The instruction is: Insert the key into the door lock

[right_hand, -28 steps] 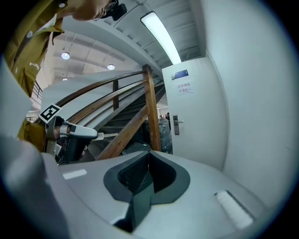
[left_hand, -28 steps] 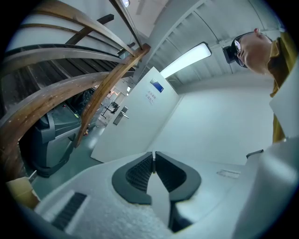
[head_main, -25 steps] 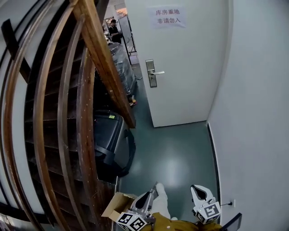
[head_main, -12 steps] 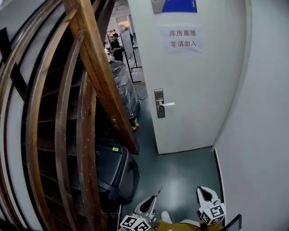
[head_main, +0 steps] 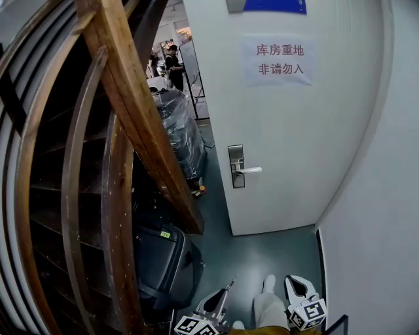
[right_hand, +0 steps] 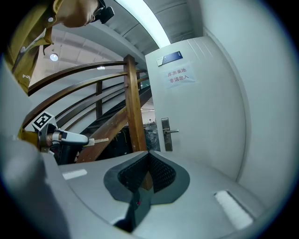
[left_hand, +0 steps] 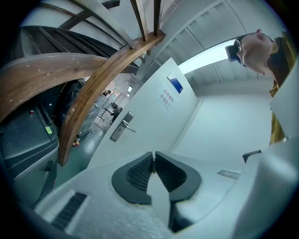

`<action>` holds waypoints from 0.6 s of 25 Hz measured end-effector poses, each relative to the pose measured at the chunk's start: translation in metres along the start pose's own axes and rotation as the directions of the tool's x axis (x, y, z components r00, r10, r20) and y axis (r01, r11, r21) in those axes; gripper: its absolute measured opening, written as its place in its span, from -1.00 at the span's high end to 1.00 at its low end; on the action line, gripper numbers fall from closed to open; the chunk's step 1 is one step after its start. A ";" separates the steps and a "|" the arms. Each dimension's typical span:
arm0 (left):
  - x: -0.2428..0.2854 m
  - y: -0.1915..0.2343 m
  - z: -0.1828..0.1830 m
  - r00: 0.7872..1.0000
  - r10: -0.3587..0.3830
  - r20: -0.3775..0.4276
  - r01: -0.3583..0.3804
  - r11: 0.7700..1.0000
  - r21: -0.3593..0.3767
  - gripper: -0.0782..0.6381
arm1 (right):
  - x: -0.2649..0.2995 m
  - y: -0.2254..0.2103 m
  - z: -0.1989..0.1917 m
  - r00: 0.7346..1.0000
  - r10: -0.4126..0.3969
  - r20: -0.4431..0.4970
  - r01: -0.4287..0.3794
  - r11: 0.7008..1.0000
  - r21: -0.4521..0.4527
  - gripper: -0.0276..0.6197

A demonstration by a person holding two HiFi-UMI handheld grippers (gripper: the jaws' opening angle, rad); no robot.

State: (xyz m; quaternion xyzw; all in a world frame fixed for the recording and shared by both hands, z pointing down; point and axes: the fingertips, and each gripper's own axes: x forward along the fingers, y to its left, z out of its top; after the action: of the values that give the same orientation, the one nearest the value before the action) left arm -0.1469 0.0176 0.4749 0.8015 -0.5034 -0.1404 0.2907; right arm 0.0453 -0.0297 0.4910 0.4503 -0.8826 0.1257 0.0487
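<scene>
The left gripper [left_hand: 153, 158] had its claw closed on the key [right_hand: 99, 139], pinching only the head, so the blade stuck out level ahead of it. The right gripper [right_hand: 148, 156] had its claw closed on nothing. Both hung low in front of the person, well apart from the door [head_main: 288, 131]. The lock plate [head_main: 236, 167] sat at the left edge of the door, with the handle [head_main: 252, 170] reaching to the right from it. The keyhole was too small to make out from there.

Several things could go wrong, in my judgement. The grip on the key was thin, so if the tip met the plate beside the hole, the key could twist or slip in the pads. The stair beam [head_main: 137, 111] and the black bin [head_main: 160, 262] stood close on the left, and a swing of the left arm could knock the key against them. I could not tell if the door was latched. If not, it might swing away when the key pushed on it.

Compared with one second earlier, the door had come nearer. The plate showed larger and lower in the head view, a blue sign [head_main: 267, 6] had appeared at the top of the door, and the cardboard box by the left gripper had gone out of view. The key stayed in the same claw.
</scene>
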 end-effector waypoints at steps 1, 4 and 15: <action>0.016 0.005 0.004 1.000 0.008 0.009 -0.008 1.000 -0.005 0.70 | 0.015 -0.012 0.004 1.000 0.014 -0.004 -0.014 1.000 -0.005 0.90; 0.073 0.013 0.018 0.999 0.033 0.034 -0.032 0.999 -0.011 0.70 | 0.062 -0.054 0.020 0.998 0.066 -0.010 -0.066 0.998 -0.013 0.90; 0.266 0.023 0.086 0.991 0.081 0.108 -0.083 0.996 0.016 0.70 | 0.202 -0.155 0.114 0.961 0.273 0.037 -0.271 0.961 -0.056 0.90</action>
State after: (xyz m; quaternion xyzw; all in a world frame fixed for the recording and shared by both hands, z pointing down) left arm -0.0879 -0.2541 0.4388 0.7742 -0.5523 -0.1662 0.2606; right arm 0.0545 -0.3055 0.4495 0.3260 -0.9399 0.0992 0.0227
